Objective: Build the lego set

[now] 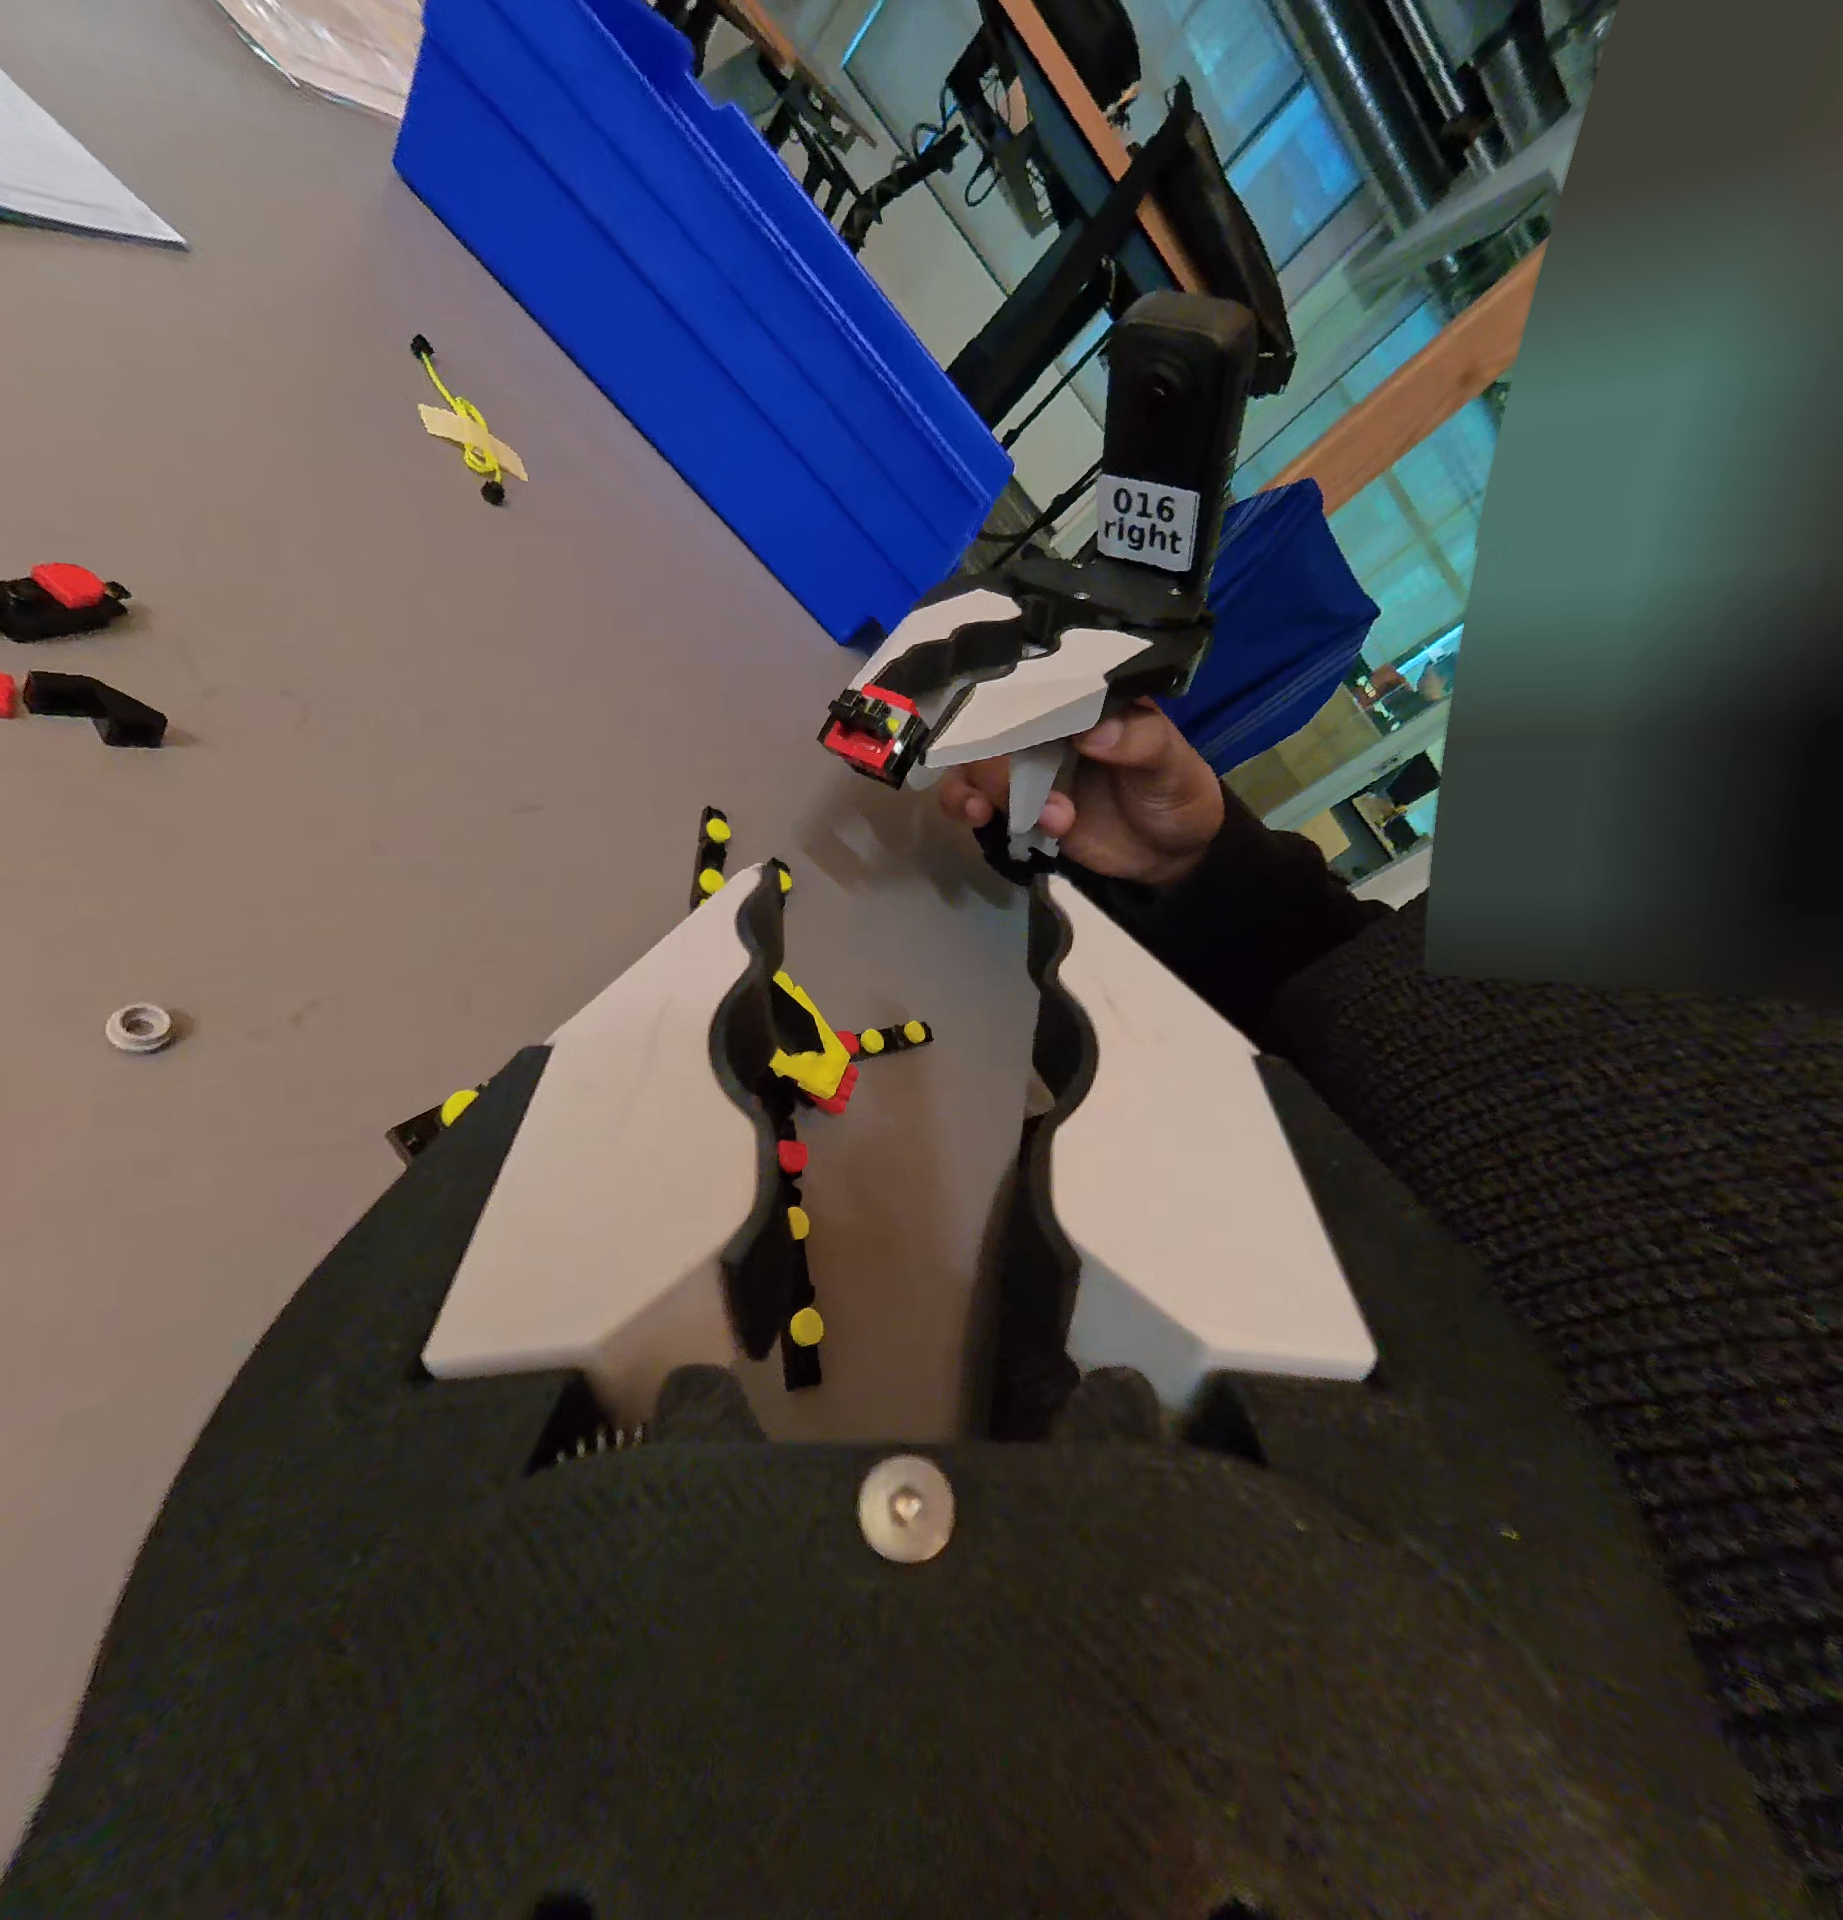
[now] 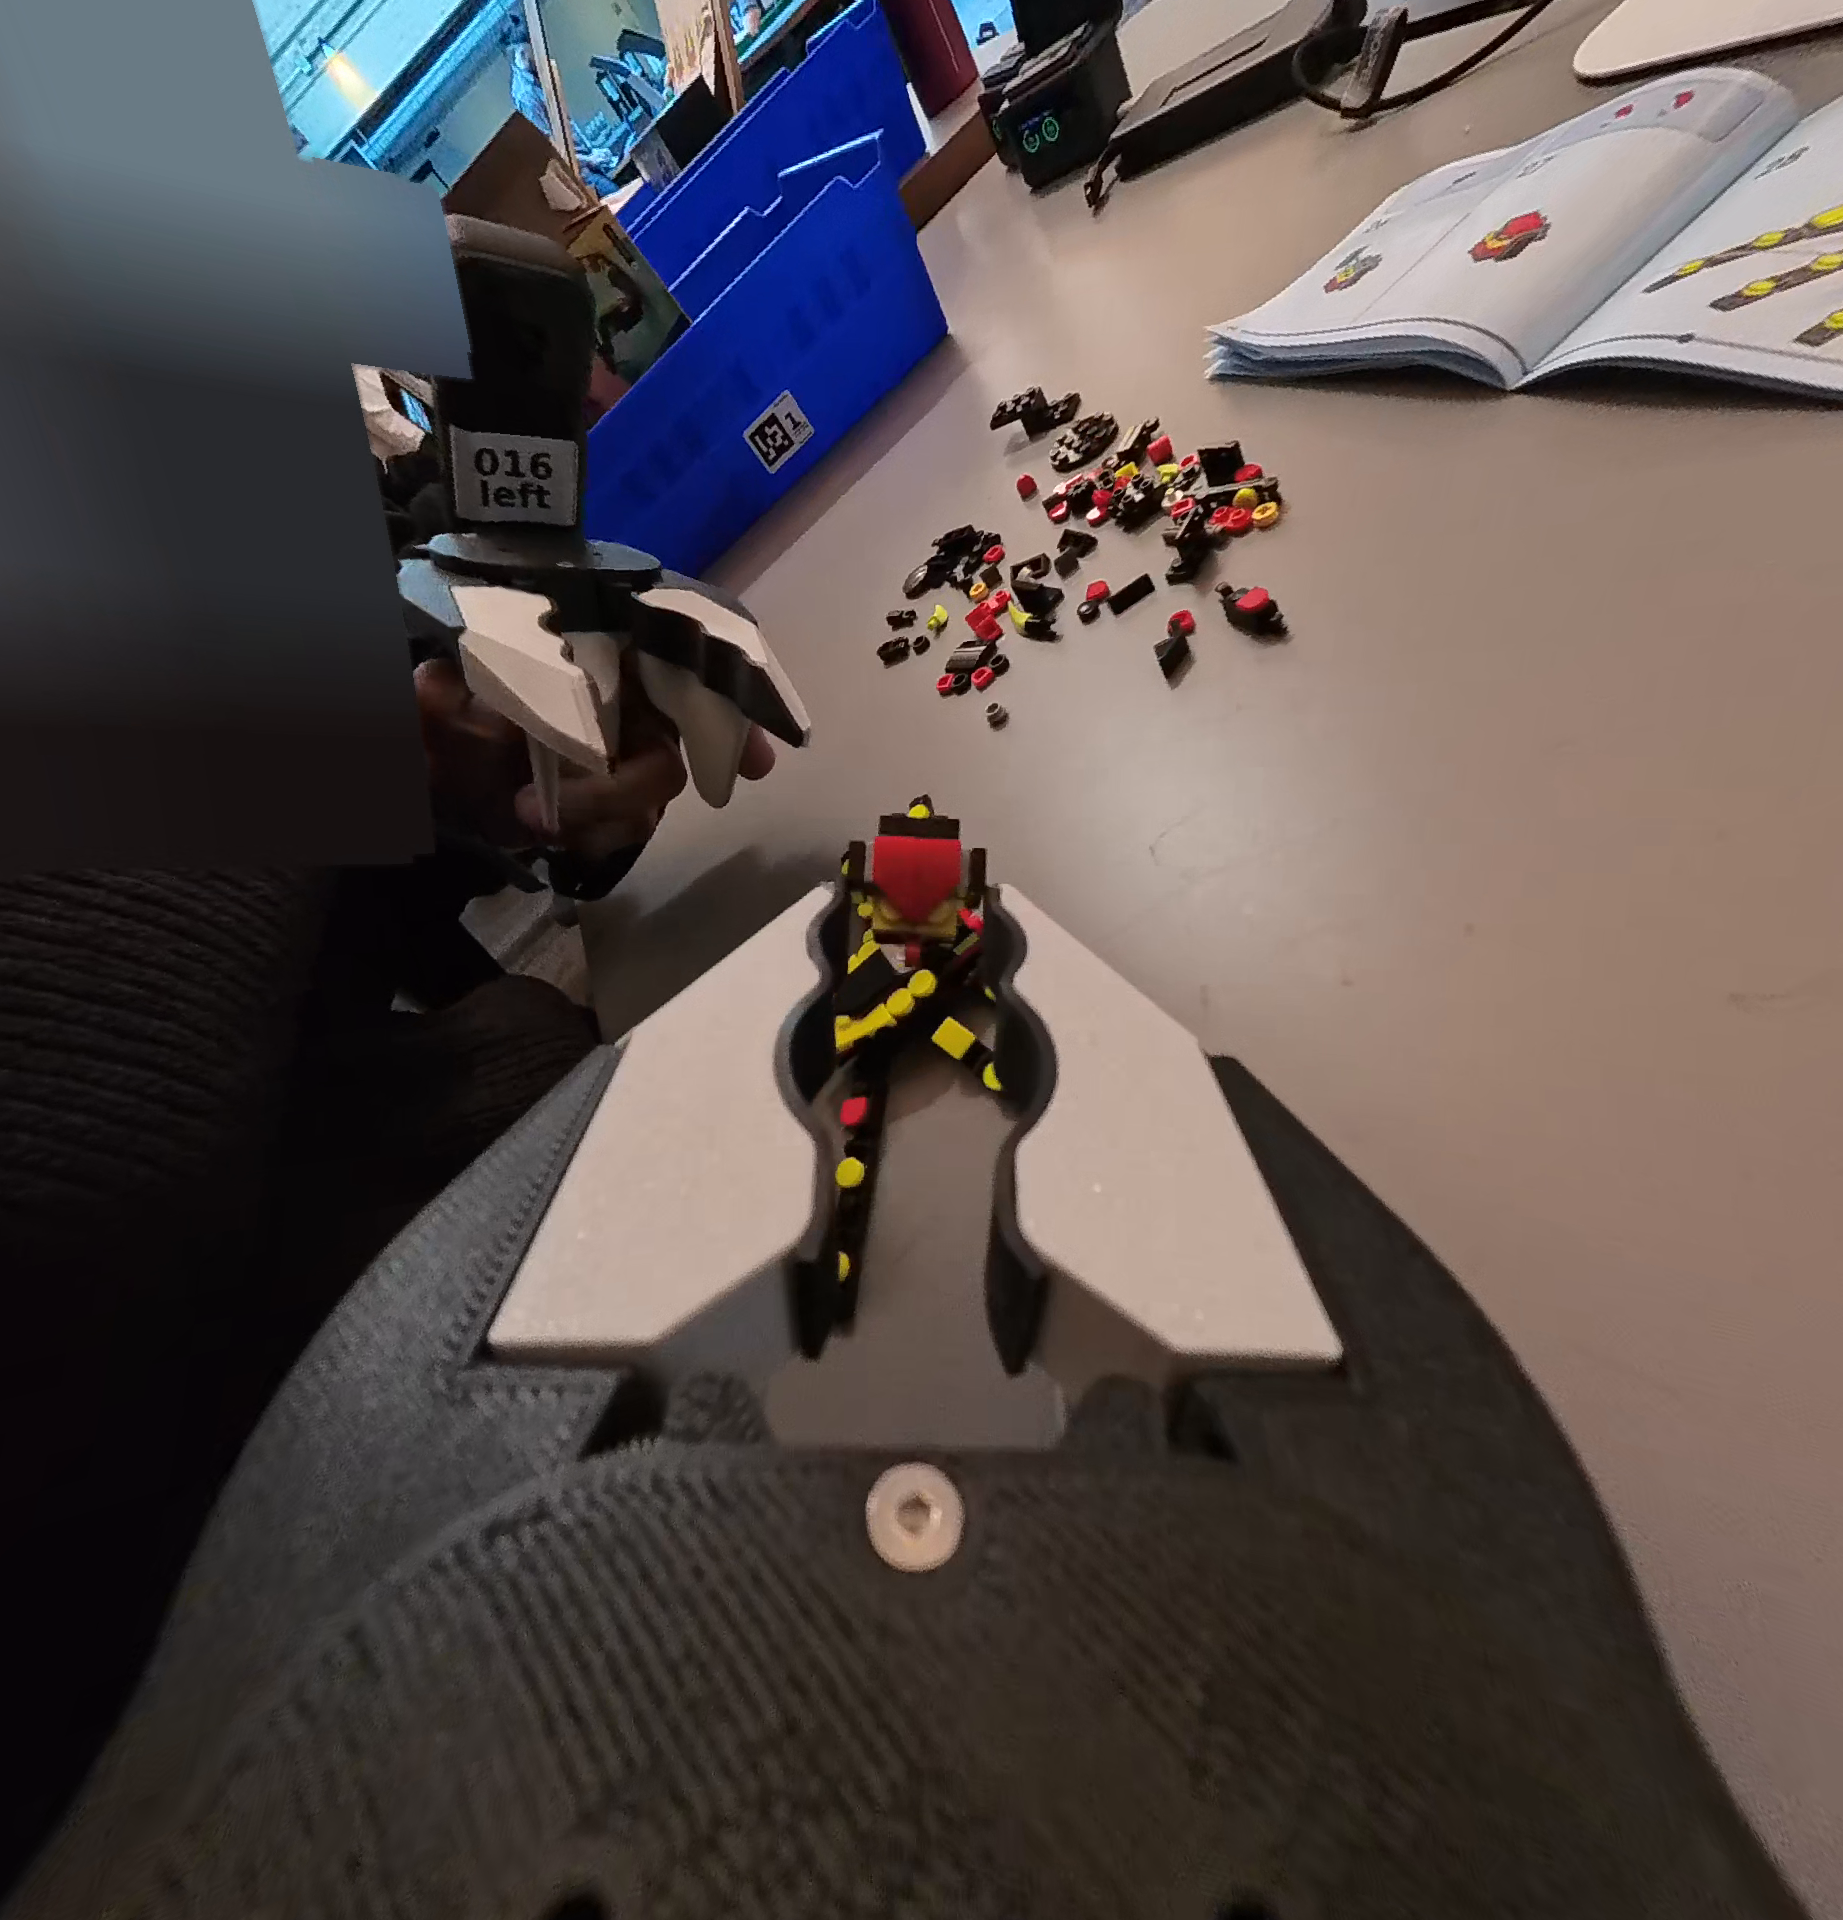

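Right gripper (image 2: 912,914) is pinching a small red-and-black lego sub-assembly (image 2: 915,873) at its fingertips, jaws nearly closed around it. Left wrist view is showing the same from outside: right gripper (image 1: 901,732) held above the table (image 1: 325,831), sub-assembly (image 1: 873,730) sticking out of the tips.

Left gripper (image 1: 901,883) is sitting wide open, holding nothing. Black-and-yellow lego frame (image 1: 797,1143) is lying flat on the table under it, mostly beneath the left finger (image 1: 626,1143), partly showing in the gap.

Right wrist view is looking down on that frame (image 2: 896,1039) directly below the held sub-assembly; whether they are touching, cannot tell. Left gripper (image 2: 761,748) is hovering to the left of it, apart.

Only the right wrist view is showing the loose parts pile (image 2: 1093,540) farther out and the open instruction booklet (image 2: 1582,249) beyond it. Only the left wrist view is showing a grey round piece (image 1: 143,1027), a taped yellow cord (image 1: 470,426) and a few red/black pieces (image 1: 49,601) at left. Blue bin (image 1: 688,312) is standing at the table edge, seen in both.
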### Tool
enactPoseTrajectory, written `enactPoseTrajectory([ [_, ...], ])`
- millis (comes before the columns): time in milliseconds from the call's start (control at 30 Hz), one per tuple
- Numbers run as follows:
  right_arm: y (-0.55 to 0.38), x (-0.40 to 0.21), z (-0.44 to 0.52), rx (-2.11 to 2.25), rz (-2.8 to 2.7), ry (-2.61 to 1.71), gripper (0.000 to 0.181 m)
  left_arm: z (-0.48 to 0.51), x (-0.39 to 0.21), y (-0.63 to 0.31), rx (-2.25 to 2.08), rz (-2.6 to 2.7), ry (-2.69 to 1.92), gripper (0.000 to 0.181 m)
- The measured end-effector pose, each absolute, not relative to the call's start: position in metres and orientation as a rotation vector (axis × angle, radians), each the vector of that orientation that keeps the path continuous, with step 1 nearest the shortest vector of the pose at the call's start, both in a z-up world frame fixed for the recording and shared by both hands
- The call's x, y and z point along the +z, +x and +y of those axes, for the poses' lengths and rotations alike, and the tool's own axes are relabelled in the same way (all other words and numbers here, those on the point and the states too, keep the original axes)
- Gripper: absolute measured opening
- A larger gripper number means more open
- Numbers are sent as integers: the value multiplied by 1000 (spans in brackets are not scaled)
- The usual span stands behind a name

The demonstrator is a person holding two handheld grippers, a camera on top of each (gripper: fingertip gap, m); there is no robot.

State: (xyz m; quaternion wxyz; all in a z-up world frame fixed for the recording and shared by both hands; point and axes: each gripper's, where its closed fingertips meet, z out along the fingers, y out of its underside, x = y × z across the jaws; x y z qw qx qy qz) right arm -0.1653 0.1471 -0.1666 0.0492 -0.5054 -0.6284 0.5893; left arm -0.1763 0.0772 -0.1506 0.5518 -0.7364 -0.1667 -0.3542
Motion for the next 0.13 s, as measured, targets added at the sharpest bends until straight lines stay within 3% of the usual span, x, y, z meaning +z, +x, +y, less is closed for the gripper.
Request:
enactPoseTrajectory([
  [133,-166,-166,149,1801,-1900,-1547,22,77,-146,-178,-887,-415,-1696,47],
])
